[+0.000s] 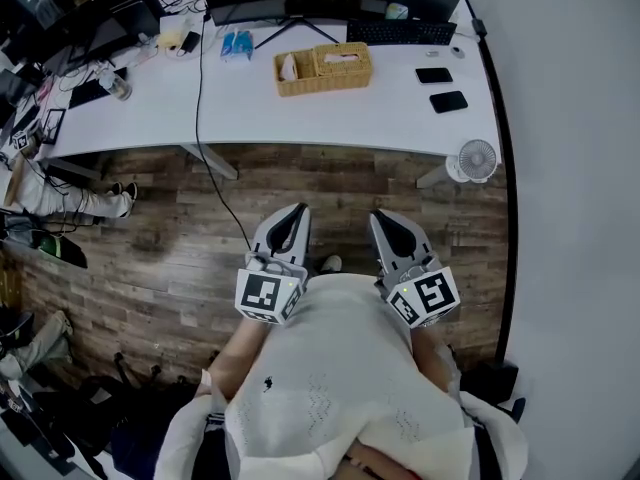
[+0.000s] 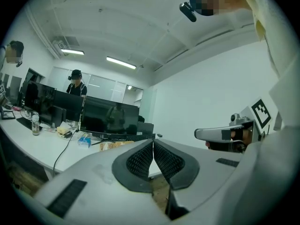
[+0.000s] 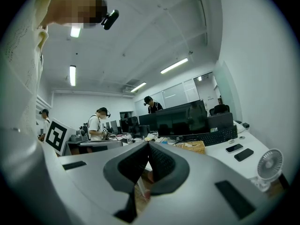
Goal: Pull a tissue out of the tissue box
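Observation:
A wicker tissue box (image 1: 342,64) with white tissue in its slot stands on the white desk (image 1: 330,113), joined to a wicker basket (image 1: 291,74) on its left. It also shows far off as the wicker tissue box (image 3: 191,146) and, low and partly hidden, the tissue box (image 2: 112,146). Both grippers hang close to the person's body over the wooden floor, well short of the desk. My left gripper (image 1: 291,224) (image 2: 153,142) is shut with nothing in it. My right gripper (image 1: 392,230) (image 3: 148,144) is shut and empty too.
Two dark phones (image 1: 441,88) lie on the desk right of the box, with a keyboard (image 1: 400,32) and monitors behind. A small white fan (image 1: 477,158) stands at the desk's right end. A black cable (image 1: 205,118) hangs to the floor. People work at desks further back.

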Demonstrator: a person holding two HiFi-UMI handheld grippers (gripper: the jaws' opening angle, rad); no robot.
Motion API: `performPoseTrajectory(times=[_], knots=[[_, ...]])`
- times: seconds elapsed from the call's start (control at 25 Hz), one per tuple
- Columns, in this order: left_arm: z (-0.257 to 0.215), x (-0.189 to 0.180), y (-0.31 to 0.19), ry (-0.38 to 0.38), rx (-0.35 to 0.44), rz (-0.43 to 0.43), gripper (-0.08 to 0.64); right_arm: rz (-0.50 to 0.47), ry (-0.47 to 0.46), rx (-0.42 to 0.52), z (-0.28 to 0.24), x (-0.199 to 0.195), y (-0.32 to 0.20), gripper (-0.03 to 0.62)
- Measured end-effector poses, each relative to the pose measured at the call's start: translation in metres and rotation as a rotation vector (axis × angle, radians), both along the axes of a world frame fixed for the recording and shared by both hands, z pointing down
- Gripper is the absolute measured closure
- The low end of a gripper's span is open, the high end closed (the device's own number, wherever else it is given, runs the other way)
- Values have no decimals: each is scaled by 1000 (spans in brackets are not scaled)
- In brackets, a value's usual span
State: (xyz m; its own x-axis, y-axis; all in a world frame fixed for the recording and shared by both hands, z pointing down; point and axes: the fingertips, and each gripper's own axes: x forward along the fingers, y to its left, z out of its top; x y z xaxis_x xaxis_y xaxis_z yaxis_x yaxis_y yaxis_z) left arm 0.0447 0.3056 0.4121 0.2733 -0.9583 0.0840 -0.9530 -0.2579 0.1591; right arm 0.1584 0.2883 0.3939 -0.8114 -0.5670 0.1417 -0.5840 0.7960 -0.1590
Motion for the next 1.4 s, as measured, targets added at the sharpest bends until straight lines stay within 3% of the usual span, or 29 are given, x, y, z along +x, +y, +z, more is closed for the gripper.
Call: performPoseTrajectory(times=[0.4, 1.16, 1.4], knots=[[6, 2, -13, 36, -28, -19, 545, 16, 82, 20, 11, 9, -13, 591], [0, 2, -62, 31, 10, -3, 545, 50, 66, 3, 9, 21, -59, 591], [3, -13, -101, 28, 9, -6, 545, 64, 47, 1, 5, 12, -93, 591]])
